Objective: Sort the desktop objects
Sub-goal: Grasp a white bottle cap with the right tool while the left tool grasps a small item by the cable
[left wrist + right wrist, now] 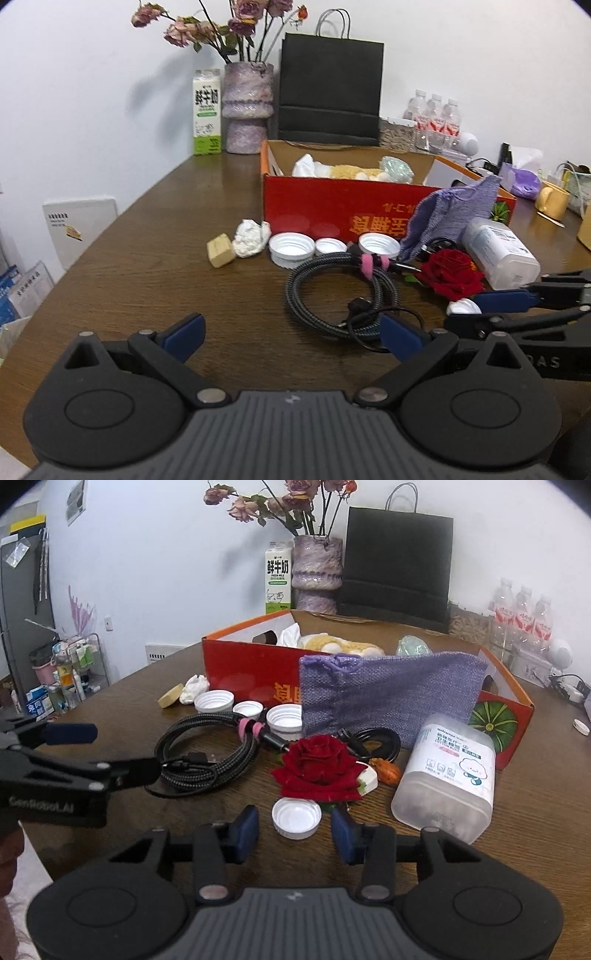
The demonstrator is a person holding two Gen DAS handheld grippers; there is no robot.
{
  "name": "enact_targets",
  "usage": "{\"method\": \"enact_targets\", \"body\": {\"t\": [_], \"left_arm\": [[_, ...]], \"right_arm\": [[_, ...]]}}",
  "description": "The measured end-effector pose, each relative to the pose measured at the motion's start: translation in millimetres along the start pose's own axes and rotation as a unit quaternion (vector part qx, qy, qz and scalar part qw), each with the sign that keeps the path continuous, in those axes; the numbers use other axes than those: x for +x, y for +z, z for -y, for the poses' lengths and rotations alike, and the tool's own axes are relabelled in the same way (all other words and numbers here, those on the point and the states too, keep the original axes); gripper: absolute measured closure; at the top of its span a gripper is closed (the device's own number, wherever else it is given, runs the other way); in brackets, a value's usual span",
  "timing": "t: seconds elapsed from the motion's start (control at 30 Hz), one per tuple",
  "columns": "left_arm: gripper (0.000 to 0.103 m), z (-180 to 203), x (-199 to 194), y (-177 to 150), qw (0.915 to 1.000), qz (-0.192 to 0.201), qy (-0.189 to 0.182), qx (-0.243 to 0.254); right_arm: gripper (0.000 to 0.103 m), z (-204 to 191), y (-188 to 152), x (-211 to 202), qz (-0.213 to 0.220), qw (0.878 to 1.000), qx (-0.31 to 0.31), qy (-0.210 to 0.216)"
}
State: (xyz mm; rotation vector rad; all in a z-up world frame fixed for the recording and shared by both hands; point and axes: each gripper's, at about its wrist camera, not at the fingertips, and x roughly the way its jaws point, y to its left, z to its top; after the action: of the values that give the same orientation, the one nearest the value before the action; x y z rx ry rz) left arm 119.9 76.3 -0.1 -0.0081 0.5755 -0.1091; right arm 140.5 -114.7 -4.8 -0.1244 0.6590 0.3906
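2 wrist views, low and near — both face the red box [332,206].

On the brown table, a white bottle cap [296,818] lies open side up at the near edge, just in front of a red rose head [318,766]. Left of the rose sits a coiled black braided cable [207,751] bound with a pink strap. A frosted cotton-swab box [448,775] lies tipped over on the right. Behind, a purple woven pouch [388,694] leans against the red cardboard box [243,664].

Bare table [122,266] left; coiled cable [341,295], rose [319,766] crowd centre.
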Motion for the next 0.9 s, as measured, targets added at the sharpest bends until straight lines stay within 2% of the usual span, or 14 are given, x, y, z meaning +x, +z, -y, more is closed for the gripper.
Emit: {"method": "enact_targets", "body": {"t": [0.07,0.13,0.2,0.33,0.43,0.57,0.63,0.73,0.9], "left_arm": [[0.003,1,1,0,1.0,-0.004,-0.009,-0.001],[0.008,3,2,0,0.9998,-0.008,-0.018,-0.001],[0.021,6,3,0,0.9996,-0.012,-0.025,-0.001],[0.037,10,6,0,0.9987,-0.035,-0.034,-0.016],[0.049,15,4,-1,0.9988,-0.038,-0.027,-0.01],[0.072,19,2,0,0.9985,-0.044,-0.03,-0.012],[0.078,23,2,0,0.9985,-0.047,-0.027,-0.011],[0.093,27,1,-1,0.9984,-0.049,-0.026,-0.01],[0.099,31,-4,-3,0.9991,-0.039,-0.013,-0.009]], "right_arm": [[0.075,-1,1,0,0.002,1.0,-0.002,0.001],[0.075,-3,1,0,0.002,1.0,-0.006,0.0],[0.076,-3,1,-1,0.002,1.0,-0.006,0.002],[0.076,-2,0,-6,0.009,1.0,-0.005,0.002],[0.076,0,-1,-9,0.012,1.0,-0.003,0.002],[0.076,1,-3,-13,0.014,1.0,0.0,0.003],[0.076,2,-5,-15,0.015,1.0,0.001,0.004],[0.076,2,-7,-19,0.018,1.0,0.003,0.005],[0.076,3,-10,-27,0.026,1.0,0.004,0.007]]}}
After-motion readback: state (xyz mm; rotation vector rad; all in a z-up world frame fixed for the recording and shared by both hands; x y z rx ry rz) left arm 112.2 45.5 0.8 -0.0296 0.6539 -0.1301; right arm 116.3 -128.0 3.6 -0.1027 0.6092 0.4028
